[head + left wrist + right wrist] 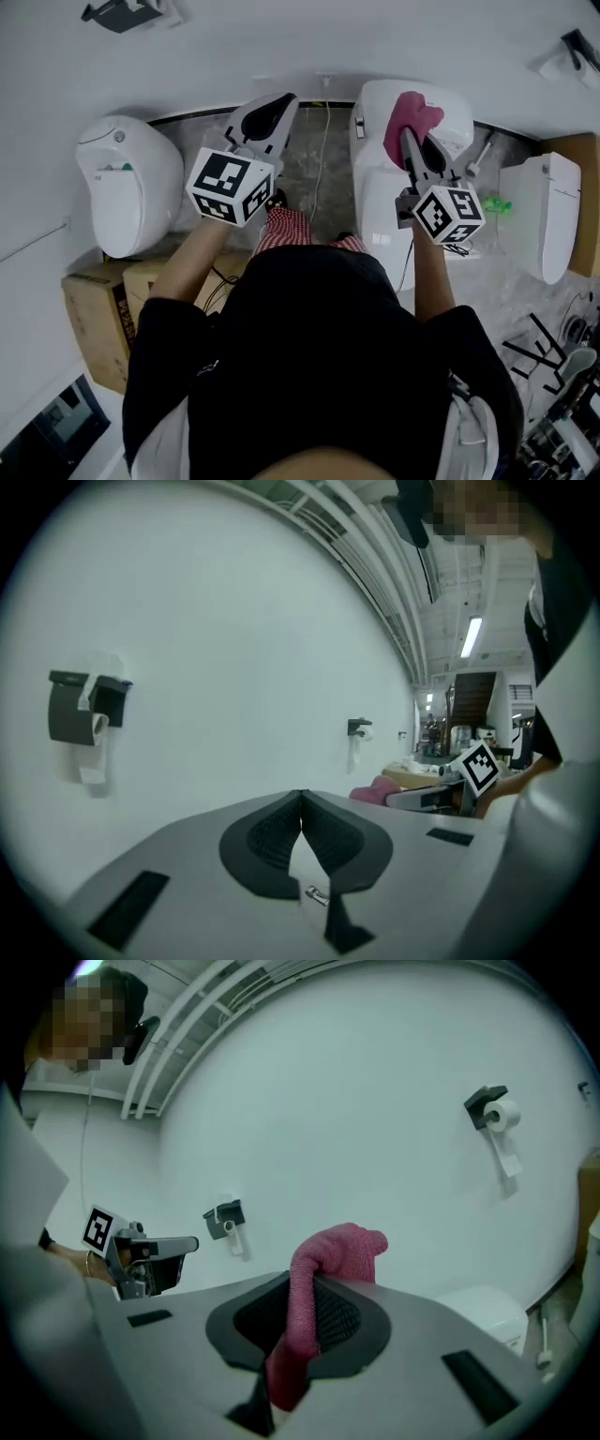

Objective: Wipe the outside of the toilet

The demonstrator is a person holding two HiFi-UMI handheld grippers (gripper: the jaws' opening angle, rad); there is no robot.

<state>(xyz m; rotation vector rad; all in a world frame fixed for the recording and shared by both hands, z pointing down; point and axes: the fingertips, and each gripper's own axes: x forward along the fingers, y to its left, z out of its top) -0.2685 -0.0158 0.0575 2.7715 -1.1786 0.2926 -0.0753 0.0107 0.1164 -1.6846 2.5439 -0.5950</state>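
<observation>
A white toilet (380, 202) stands below me in the head view, its tank (461, 117) against the wall. My right gripper (409, 141) is raised over the tank and shut on a pink cloth (411, 120). In the right gripper view the pink cloth (319, 1297) is pinched between the jaws and bunches above their tips, with the white tank (487, 1312) low at the right. My left gripper (278, 105) is held up to the left of the toilet, jaws shut with nothing in them. The left gripper (300, 803) faces the white wall.
A second white toilet (127, 183) stands at the left and a third (544, 211) at the right. Cardboard boxes (98, 305) lie at the lower left. A toilet brush handle (476, 155) leans beside the tank. Paper holders (84, 710) hang on the wall.
</observation>
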